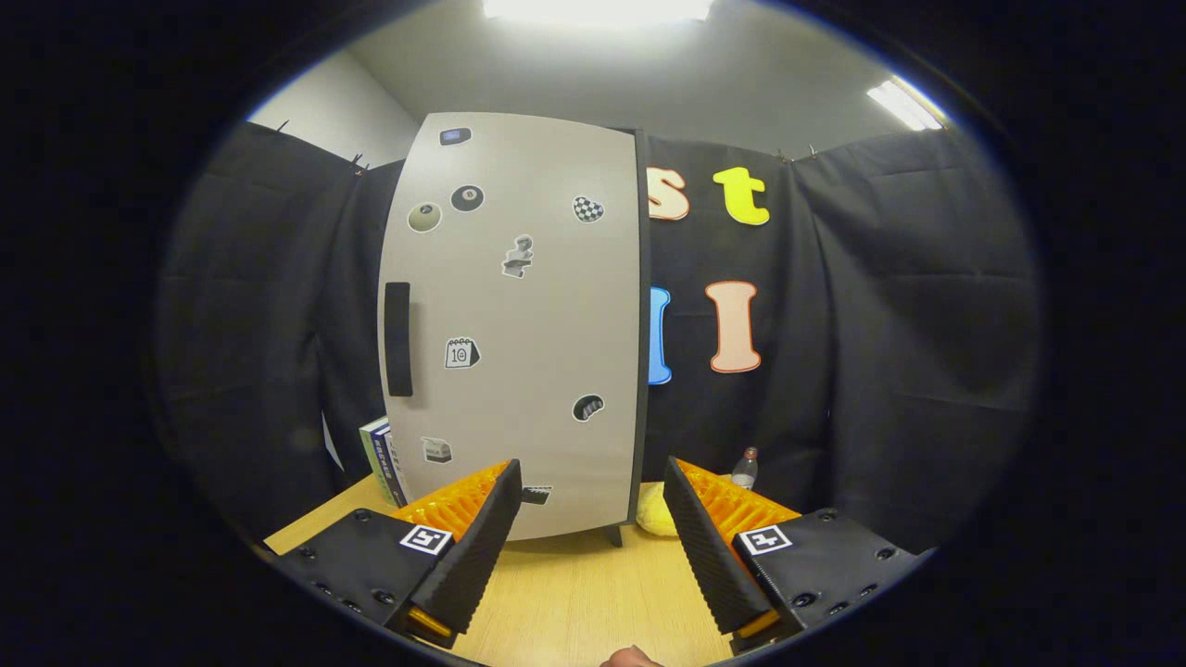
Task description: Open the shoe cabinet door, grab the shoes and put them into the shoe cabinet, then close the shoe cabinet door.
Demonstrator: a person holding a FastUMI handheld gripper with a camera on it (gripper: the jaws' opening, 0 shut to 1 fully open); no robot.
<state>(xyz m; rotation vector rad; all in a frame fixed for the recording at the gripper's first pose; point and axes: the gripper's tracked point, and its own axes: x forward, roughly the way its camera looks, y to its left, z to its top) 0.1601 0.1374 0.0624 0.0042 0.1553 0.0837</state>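
The shoe cabinet (519, 324) stands upright on the wooden table (565, 593), beyond my fingers. Its pale grey door is shut and carries several small stickers. A black vertical handle (397, 339) sits near the door's left edge. My gripper (591, 486) is open, its two black ribbed fingers spread wide with nothing between them, a short way in front of the cabinet's lower part. A soft yellow thing (654, 514), perhaps a shoe, peeks out behind the cabinet's right bottom corner, mostly hidden by the right finger.
Some books (384, 459) stand upright left of the cabinet. A small plastic bottle (745, 468) stands behind the right finger near the black cloth. A bit of a hand (630, 658) shows at the table's near edge.
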